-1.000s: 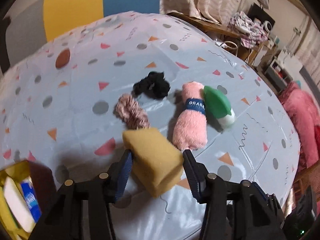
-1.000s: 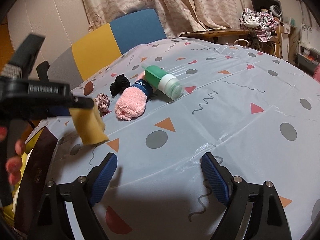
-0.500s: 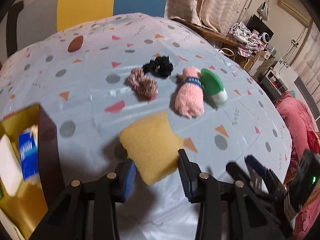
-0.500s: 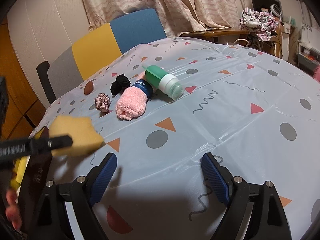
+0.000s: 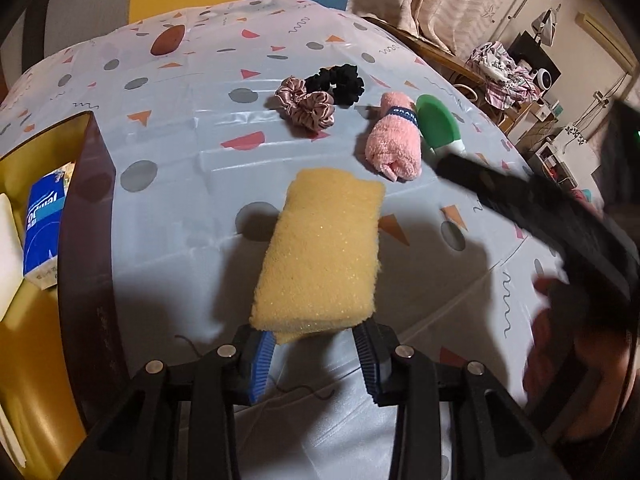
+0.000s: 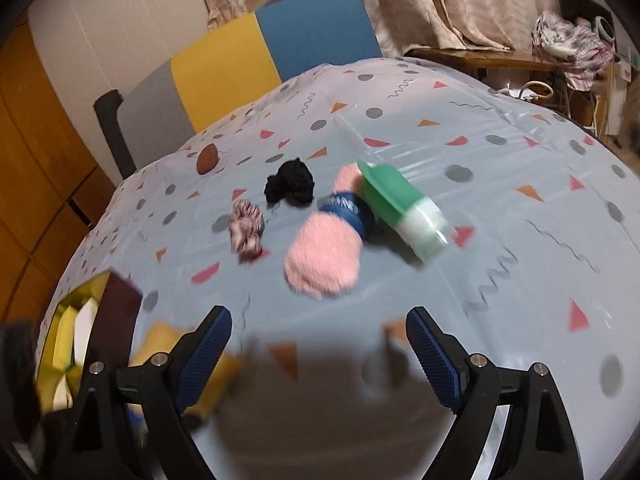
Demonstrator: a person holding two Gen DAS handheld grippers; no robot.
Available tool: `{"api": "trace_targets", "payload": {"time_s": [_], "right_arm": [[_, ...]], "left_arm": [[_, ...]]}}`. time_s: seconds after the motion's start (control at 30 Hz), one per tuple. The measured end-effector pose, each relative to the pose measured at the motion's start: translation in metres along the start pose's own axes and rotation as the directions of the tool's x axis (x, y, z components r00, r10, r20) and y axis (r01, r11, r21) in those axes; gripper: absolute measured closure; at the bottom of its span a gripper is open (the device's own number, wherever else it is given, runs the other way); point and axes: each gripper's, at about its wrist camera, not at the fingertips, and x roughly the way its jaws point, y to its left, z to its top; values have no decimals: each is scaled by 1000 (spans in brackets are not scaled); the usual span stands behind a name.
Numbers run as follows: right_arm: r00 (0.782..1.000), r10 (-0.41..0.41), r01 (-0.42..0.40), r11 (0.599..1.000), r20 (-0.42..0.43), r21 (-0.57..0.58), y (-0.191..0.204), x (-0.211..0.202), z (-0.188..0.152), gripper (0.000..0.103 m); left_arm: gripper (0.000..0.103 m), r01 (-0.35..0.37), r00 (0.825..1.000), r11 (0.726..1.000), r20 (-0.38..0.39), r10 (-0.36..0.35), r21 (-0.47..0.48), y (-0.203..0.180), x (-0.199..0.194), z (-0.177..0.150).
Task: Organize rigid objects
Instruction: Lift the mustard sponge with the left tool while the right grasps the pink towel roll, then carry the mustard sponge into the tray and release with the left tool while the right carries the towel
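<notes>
My left gripper (image 5: 316,354) is shut on a yellow sponge (image 5: 322,250) and holds it above the table, just right of a dark brown box (image 5: 86,240) with a yellow inside. A green and white bottle (image 6: 404,210) lies on its side beside a rolled pink towel (image 6: 324,256). My right gripper (image 6: 318,354) is open and empty, above the table in front of the towel. The right gripper's body shows as a dark blur in the left wrist view (image 5: 540,208). The sponge shows blurred at the lower left of the right wrist view (image 6: 160,336).
A pink scrunchie (image 5: 308,106) and a black scrunchie (image 5: 338,82) lie beyond the towel. A blue tissue pack (image 5: 42,224) and a white item (image 5: 8,252) lie in the box. A chair (image 6: 248,60) stands behind the patterned tablecloth (image 6: 520,208).
My left gripper carried the sponge back and left, beside the box. My right gripper swung left and forward toward the towel and bottle, and now shows in the left wrist view.
</notes>
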Motion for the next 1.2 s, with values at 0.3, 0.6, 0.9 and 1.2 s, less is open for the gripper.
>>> {"api": "trace_targets", "payload": {"time_s": [0.3,0.6,0.9,1.2], "right_arm": [[992,-110,111,994,-69,11,15,67,42,28],[995,-40,41,999,-97,13,0,64,30,66],[991,93,-92,996,-94,20,-1,5,-23,67],[993,87,-86,996,-76,25,-3,-13,-65,68]], "left_arm": [[66,-3,1000,1000,2,3,-7,2,-4,-6],[65,10,1000,999,-10,-10,-31,4,0,-1],[68,16,1000,999,7,-16,-37,2,0,-1],[68,94,991,991,109,-84,-97,18,-49,-4]]}}
